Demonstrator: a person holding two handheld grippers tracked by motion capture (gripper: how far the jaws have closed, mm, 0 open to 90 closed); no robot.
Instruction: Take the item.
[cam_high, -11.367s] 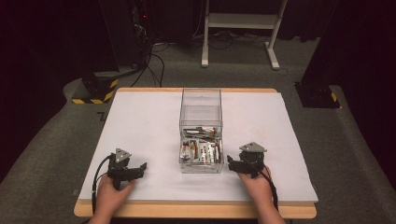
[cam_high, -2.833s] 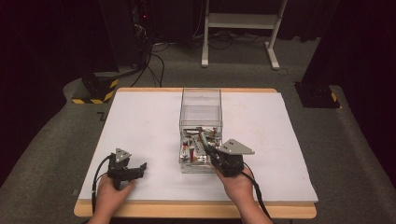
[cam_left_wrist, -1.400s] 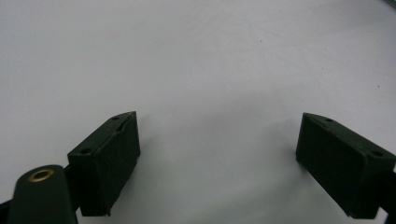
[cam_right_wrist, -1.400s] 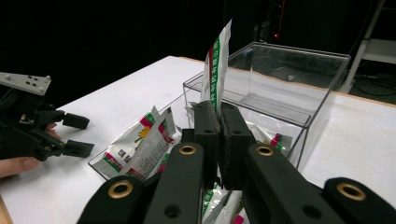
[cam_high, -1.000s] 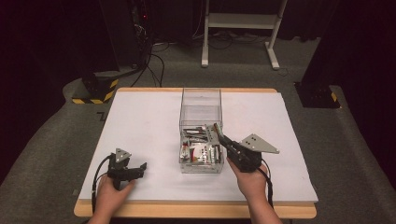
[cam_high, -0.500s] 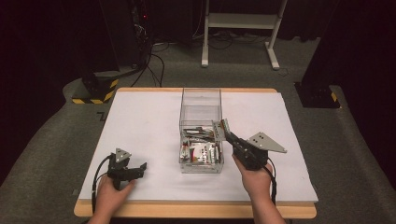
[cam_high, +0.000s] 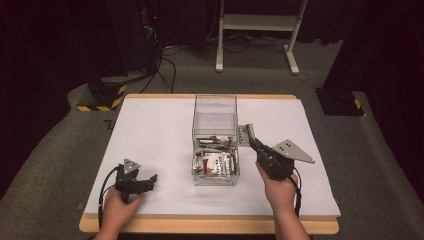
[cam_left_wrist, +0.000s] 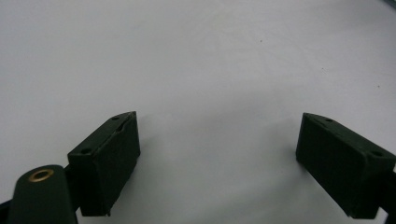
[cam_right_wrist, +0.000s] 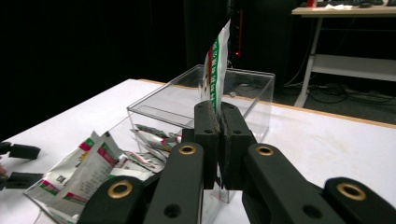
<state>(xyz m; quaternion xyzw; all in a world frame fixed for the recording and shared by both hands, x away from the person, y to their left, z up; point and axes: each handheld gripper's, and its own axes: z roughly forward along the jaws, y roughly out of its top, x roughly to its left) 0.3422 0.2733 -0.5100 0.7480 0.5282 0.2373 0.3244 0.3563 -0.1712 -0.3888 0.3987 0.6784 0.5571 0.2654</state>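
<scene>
A clear plastic box (cam_high: 215, 107) stands mid-table with several white, red and green sachets (cam_high: 215, 162) in its near half. My right gripper (cam_high: 253, 140) is shut on one sachet (cam_right_wrist: 215, 65), held up just right of the box (cam_right_wrist: 247, 86); in the high view this sachet (cam_high: 245, 134) hangs outside the box's right wall. My left gripper (cam_high: 151, 179) rests at the table's near left, open, its fingers (cam_left_wrist: 109, 156) wide apart over bare white surface.
The white table top (cam_high: 150, 130) has a wooden front edge (cam_high: 210, 225). Beyond it lie grey carpet, cables and a white desk frame (cam_high: 255, 30). A black stand (cam_high: 340, 100) sits off the far right corner.
My right gripper has gone from the near right into the box, shut on a sachet, and lifted it up and out to the right. The left gripper has stayed put.
</scene>
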